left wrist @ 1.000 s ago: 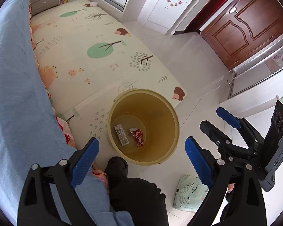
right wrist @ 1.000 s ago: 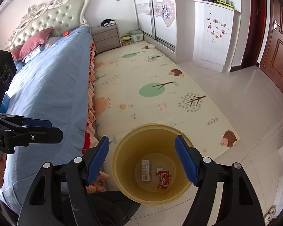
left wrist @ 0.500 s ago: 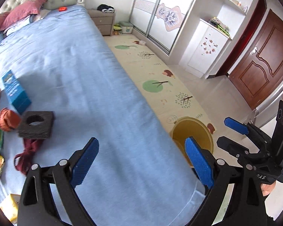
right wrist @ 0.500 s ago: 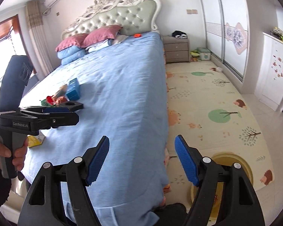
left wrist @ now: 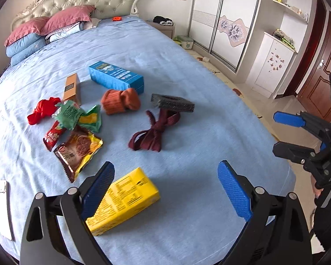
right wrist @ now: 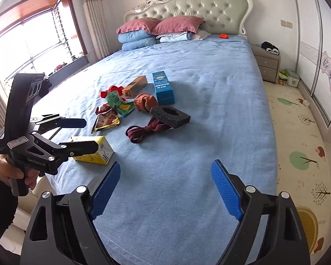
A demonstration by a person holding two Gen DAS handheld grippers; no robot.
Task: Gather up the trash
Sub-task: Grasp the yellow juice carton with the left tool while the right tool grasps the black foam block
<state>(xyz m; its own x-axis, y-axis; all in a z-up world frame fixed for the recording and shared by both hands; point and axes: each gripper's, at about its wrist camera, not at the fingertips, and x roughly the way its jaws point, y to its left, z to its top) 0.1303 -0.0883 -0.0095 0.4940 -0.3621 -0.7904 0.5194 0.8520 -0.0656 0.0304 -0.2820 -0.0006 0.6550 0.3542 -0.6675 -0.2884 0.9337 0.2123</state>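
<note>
Trash (left wrist: 77, 137) on bed; both hand-held grippers wide open, empty.

The left gripper (left wrist: 165, 190) points downward at a slant, and its two blue pads (left wrist: 234, 190) stand wide apart with nothing pressed between them. The right gripper (right wrist: 165, 190) also points down at a slant; its jaws have just been opening, and nothing is between them. In the right wrist view a hand (right wrist: 13, 174) in a dark sleeve holds the left gripper's handle at the near left. In the left wrist view the right gripper stands at the right edge, its fingers apart.
</note>
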